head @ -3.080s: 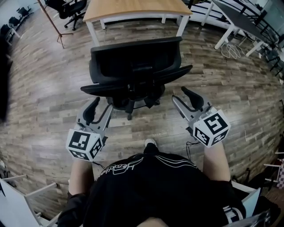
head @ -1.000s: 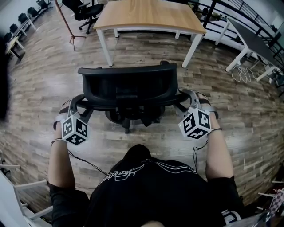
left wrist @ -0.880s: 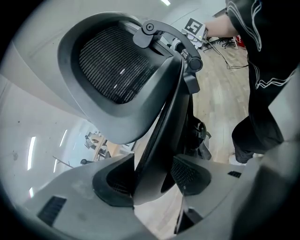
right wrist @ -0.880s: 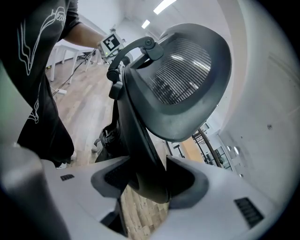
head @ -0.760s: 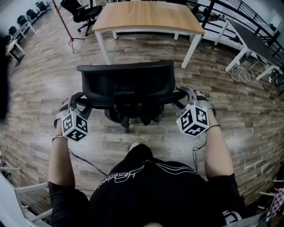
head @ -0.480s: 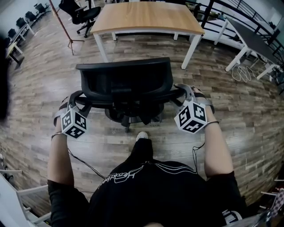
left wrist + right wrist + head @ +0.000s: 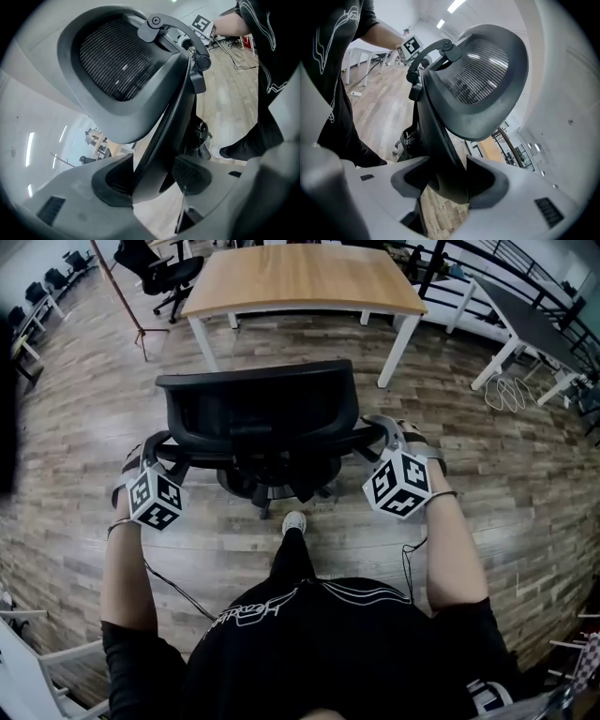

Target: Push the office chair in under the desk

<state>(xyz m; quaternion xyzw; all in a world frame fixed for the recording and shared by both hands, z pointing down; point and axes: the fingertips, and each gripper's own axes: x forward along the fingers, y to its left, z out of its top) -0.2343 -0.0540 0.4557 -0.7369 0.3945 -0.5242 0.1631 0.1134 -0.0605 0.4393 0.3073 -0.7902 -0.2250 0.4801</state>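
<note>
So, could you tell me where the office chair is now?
In the head view, the office chair stands mid-frame, short of the desk, between the left claw and right claw.

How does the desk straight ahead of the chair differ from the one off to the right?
The wooden desk has a light wood top; the dark desk has a near-black top. The wooden desk stands square ahead of the office chair; the dark desk runs at an angle, off to the right. A white cable coil lies on the floor by the dark desk only. Both have white legs.
</note>
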